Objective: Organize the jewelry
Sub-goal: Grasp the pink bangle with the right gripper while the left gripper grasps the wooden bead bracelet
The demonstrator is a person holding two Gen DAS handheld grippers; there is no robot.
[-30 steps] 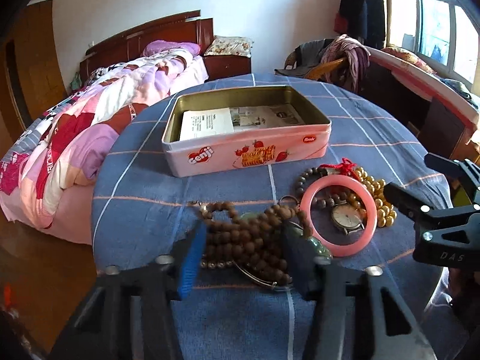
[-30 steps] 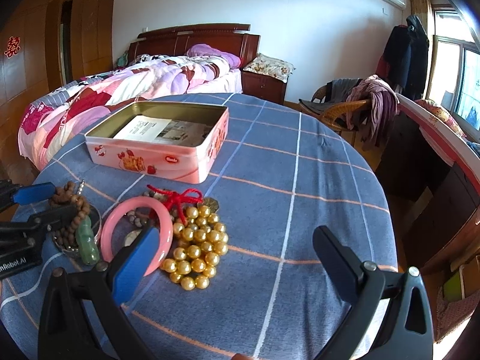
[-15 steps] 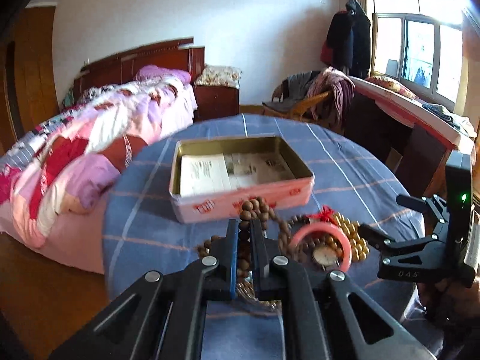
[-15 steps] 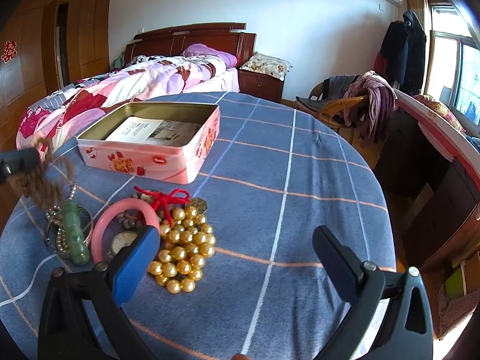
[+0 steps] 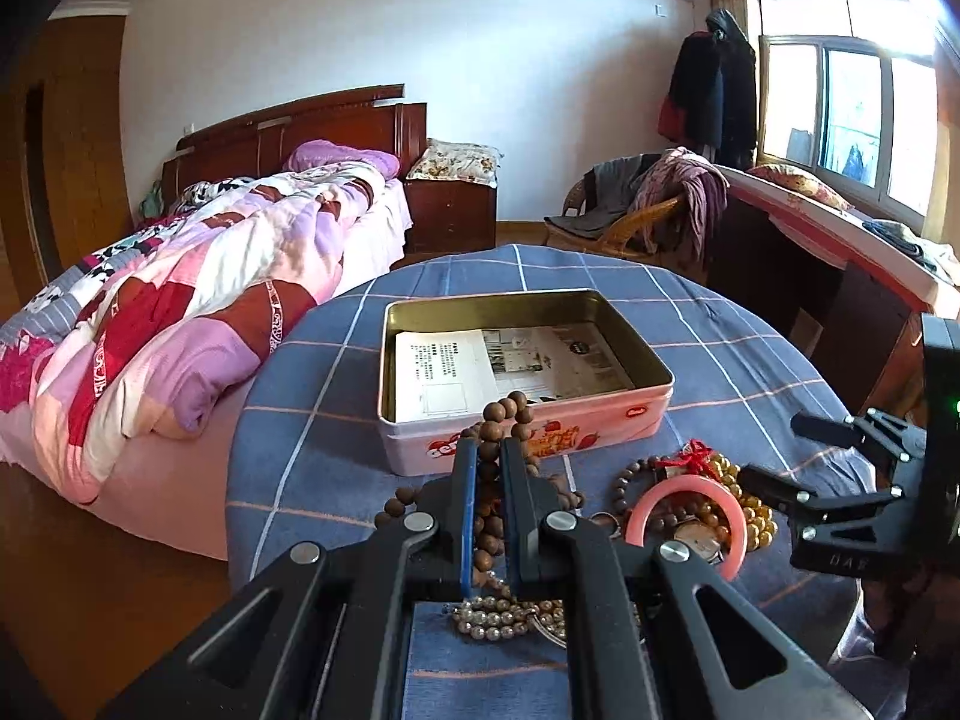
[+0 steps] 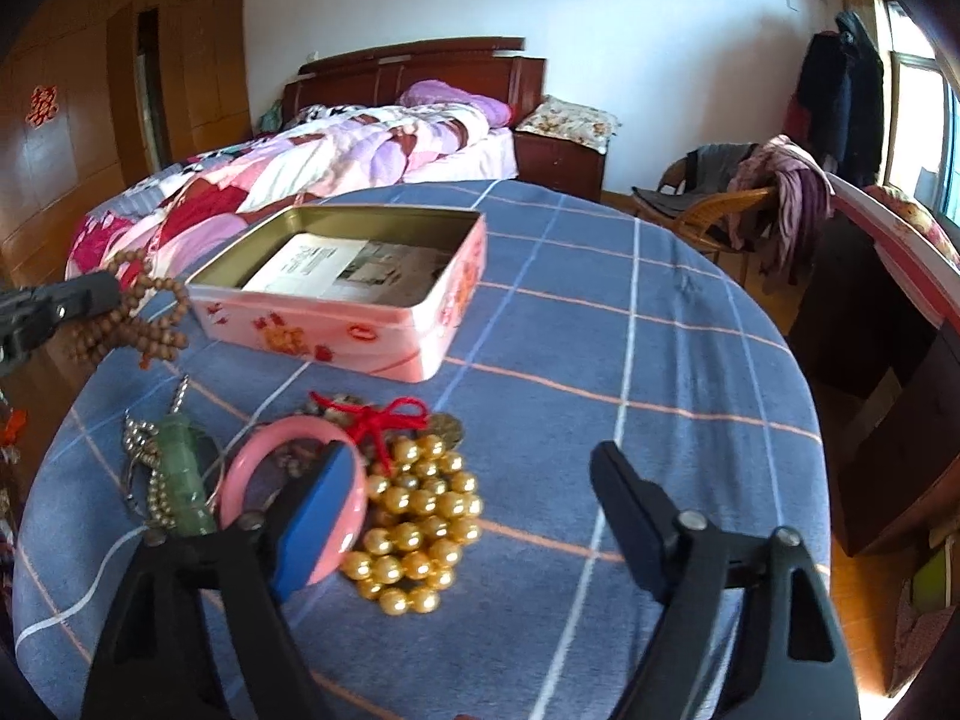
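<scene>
You can read very little here. The right tongs (image 5: 774, 450) show the letters "DAS" on their black body, seen from the left wrist. The pink tin (image 5: 540, 441) has red lettering on its side, but it is half hidden. The paper inside (image 5: 480, 369) has print too small to read.

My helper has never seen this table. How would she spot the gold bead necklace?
Start at the pink tin on the blue checked tablecloth. The jewelry heap lies in front of it. The gold bead necklace is beside the pink bangle, the only shiny round yellow beads.
</scene>
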